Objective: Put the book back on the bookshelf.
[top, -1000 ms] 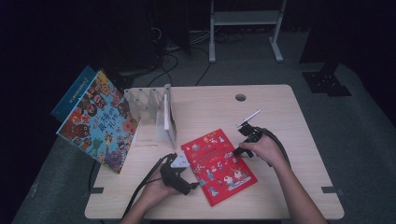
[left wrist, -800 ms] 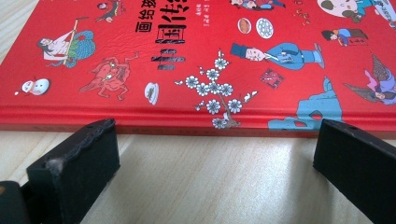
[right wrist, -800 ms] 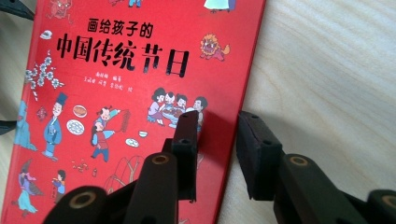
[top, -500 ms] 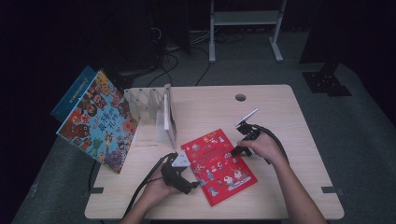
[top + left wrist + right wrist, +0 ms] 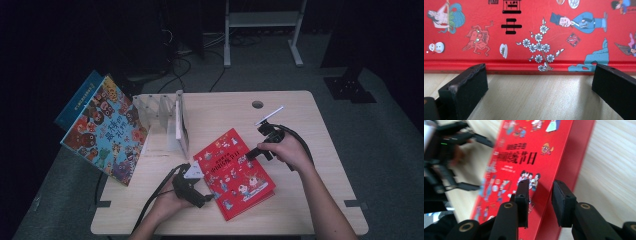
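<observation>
The red book (image 5: 234, 173) lies flat on the bench (image 5: 310, 125), stiff and thin, so its edge is best to grab; the left tool (image 5: 536, 95) waits open, the right tool (image 5: 540, 195) half-open over the edge.

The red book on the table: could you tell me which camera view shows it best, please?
The high view shows the red book whole, lying flat on the table between both grippers. The left gripper view shows its near edge and part of the cover. The right gripper view shows a blurred, slanted stretch of it.
</observation>
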`<state>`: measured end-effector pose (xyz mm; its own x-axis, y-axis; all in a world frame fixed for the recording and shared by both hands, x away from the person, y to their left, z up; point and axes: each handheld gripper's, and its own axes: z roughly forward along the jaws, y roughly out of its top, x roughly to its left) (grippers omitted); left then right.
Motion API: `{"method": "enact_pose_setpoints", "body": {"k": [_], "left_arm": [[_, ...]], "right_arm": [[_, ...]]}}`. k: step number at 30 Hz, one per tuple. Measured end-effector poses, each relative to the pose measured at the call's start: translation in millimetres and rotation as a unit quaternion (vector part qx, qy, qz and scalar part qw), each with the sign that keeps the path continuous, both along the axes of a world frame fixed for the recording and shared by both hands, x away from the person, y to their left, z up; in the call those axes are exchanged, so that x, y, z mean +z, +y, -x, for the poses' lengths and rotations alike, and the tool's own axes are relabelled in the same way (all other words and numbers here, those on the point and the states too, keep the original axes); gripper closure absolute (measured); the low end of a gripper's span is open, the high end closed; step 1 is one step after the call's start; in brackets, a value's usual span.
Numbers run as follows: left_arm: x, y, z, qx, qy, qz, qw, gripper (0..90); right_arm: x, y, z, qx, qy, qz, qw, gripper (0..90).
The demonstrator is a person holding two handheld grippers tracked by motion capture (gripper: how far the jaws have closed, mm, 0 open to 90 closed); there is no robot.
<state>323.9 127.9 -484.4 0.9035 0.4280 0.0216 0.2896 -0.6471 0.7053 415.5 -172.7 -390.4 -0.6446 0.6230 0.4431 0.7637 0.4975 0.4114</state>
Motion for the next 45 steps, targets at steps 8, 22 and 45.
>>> {"method": "enact_pose_setpoints", "body": {"k": [8,22,45], "left_arm": [[0.2,0.2,-0.2,-0.001,0.000,-0.001,1.0000,0.0],[0.0,0.2,0.1,0.000,0.000,0.000,1.0000,0.0],[2.3,3.1,-3.6,0.022,0.017,0.009,0.9996,0.0]], "right_arm": [[8.2,31.0,0.1,0.038,0.031,0.002,0.9988,66.3],[15.5,55.9,-4.0,0.027,0.068,0.014,0.9972,75.8],[46.4,69.9,10.2,0.009,0.023,0.025,0.9994,87.2]]}}
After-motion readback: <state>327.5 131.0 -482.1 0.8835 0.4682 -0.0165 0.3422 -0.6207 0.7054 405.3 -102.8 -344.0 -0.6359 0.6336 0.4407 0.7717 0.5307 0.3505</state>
